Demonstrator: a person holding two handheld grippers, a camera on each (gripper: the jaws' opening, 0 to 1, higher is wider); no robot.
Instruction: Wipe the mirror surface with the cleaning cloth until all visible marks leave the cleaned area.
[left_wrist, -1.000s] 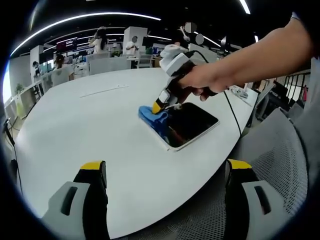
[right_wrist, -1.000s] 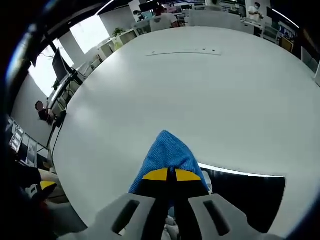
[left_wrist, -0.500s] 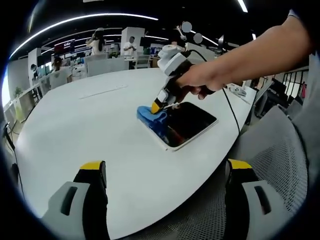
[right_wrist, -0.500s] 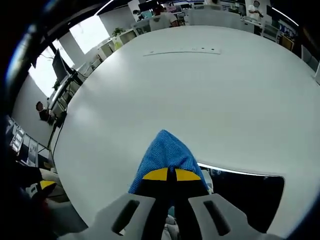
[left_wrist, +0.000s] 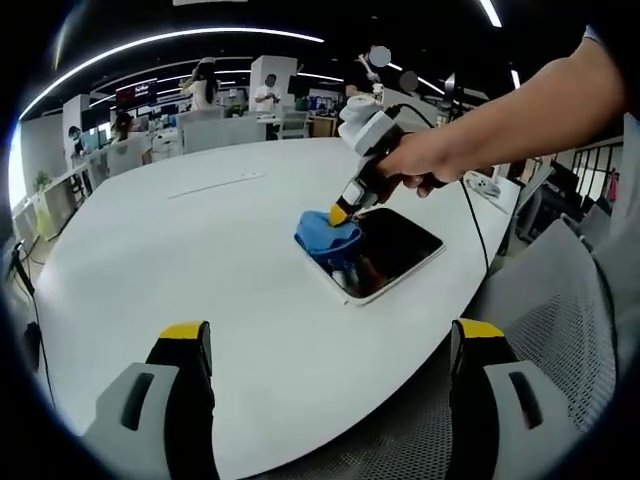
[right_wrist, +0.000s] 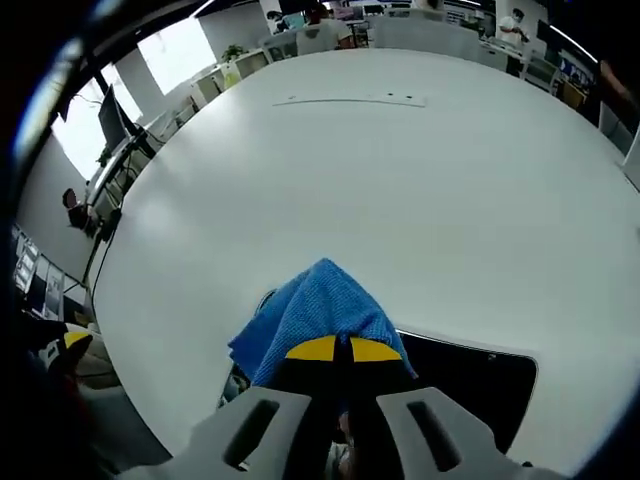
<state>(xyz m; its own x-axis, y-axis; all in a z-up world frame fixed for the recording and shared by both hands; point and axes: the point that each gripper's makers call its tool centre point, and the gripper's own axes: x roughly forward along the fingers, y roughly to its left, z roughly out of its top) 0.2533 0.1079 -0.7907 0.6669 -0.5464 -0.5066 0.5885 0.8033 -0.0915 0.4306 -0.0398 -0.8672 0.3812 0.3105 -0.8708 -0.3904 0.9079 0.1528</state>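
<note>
Clamped together on the blue cleaning cloth (right_wrist: 312, 312), the right gripper (right_wrist: 336, 350) presses it onto the mirror (left_wrist: 392, 252) at that mirror's ten o'clock corner on the white table (left_wrist: 200, 270), while the left gripper (left_wrist: 330, 335) hangs at six o'clock, jaws wide apart, holding nothing.

Right tongs (right_wrist: 335, 350) clamped w/ jaws together, left tongs (left_wrist: 330, 345) spread wide, idle.
</note>
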